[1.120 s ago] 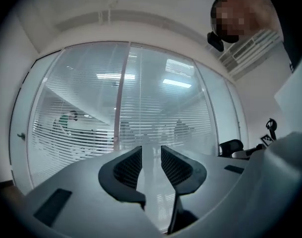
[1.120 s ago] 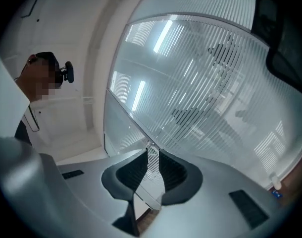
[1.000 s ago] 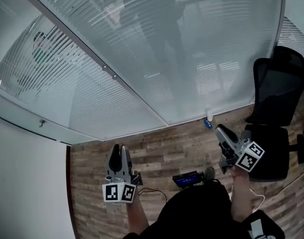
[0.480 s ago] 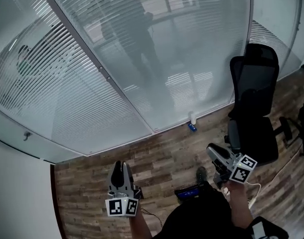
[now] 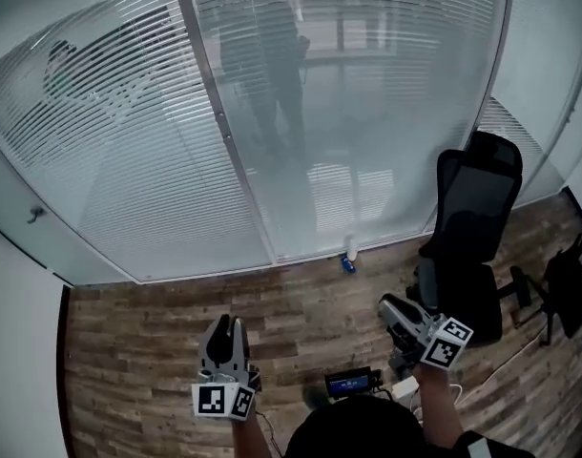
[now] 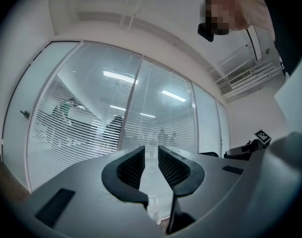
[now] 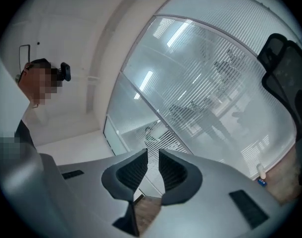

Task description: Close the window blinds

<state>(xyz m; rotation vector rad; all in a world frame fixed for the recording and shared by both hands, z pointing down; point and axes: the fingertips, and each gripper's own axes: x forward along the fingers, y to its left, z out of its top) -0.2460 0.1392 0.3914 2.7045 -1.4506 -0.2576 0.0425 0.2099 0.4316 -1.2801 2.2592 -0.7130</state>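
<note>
My left gripper [image 5: 226,324] and right gripper [image 5: 392,305] hover before the window blinds [image 5: 129,160], jaws narrowly apart and empty; the left jaws have just been closing.

The blinds [image 5: 129,160] are seen as fine white horizontal stripes behind pale grey-tinted glass [image 5: 386,113]. The floor [image 5: 157,322] is patterned in staggered brown wood planks, some lighter and some darker. The chair [image 5: 477,208] is coloured black throughout. A small blue thing [image 5: 347,265] is seen beside a white bottle [image 5: 350,247]. The wall [image 5: 19,370] is painted plain white.
</note>
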